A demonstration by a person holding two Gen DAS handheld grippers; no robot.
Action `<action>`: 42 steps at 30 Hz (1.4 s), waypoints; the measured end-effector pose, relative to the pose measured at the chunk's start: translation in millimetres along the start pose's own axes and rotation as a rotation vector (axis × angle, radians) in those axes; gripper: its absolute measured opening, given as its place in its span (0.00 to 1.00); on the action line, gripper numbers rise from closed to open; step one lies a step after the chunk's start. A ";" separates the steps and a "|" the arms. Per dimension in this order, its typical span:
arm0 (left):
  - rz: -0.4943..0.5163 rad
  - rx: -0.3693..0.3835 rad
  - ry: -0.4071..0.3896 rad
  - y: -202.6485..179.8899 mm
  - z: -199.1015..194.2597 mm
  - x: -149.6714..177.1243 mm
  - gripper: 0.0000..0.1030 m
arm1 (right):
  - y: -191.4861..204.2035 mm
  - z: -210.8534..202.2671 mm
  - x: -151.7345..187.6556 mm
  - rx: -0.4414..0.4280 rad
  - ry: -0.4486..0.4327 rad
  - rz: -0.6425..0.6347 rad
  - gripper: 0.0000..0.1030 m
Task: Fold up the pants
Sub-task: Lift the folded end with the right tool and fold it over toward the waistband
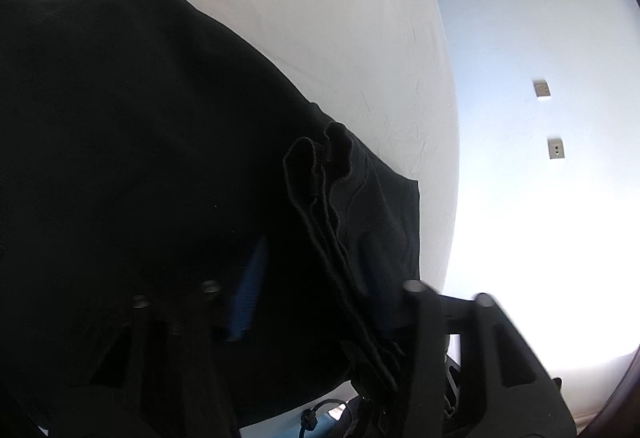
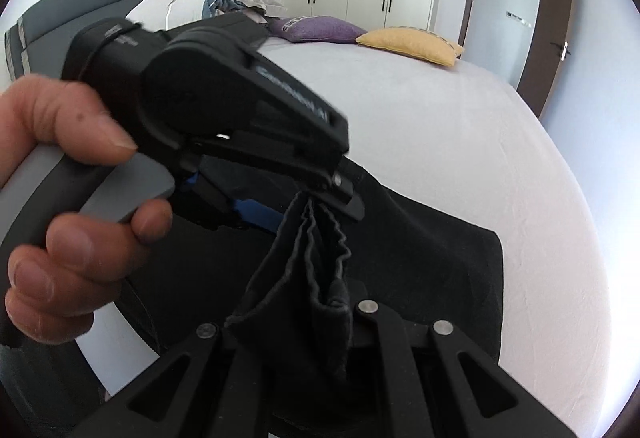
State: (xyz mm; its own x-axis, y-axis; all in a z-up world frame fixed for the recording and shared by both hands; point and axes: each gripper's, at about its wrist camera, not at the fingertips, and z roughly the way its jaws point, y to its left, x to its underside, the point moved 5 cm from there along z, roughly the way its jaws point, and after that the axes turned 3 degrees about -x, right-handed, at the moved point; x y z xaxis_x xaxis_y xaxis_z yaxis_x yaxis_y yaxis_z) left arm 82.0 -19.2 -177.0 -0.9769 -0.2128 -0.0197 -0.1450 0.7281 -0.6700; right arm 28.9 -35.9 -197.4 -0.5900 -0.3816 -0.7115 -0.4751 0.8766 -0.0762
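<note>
The bed [image 2: 460,141] carries the black pants [image 2: 420,238], which lie spread across its near part, with one bunched edge lifted clear of the sheet. Left hand-held gripper [image 2: 340,193] is clamped on the top of that bunch; right hand-held gripper [image 2: 292,322] pinches its lower end. Risk, as judged: the layered hem may slip unevenly from either grip, spoiling the fold line.
</note>
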 end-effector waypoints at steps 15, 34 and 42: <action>0.274 -0.211 0.056 37.6 -65.5 -39.2 0.06 | 75.0 32.1 -20.4 -0.018 0.003 -0.232 0.08; 0.253 -0.271 0.031 132.8 -91.1 -47.1 0.07 | 130.7 76.8 -7.4 -0.069 0.109 -0.386 0.12; 0.240 -0.290 -0.021 162.3 -120.3 -64.2 0.24 | 106.9 67.4 -1.7 -0.241 0.188 -0.213 0.44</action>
State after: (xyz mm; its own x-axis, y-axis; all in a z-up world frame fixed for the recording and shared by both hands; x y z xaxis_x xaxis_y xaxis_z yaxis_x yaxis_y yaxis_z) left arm 102.3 191.0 -195.2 -0.9855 -0.0251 -0.1677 0.0460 0.9123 -0.4069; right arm 23.1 78.1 -251.4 -0.5604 -0.6144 -0.5554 -0.7267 0.6865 -0.0261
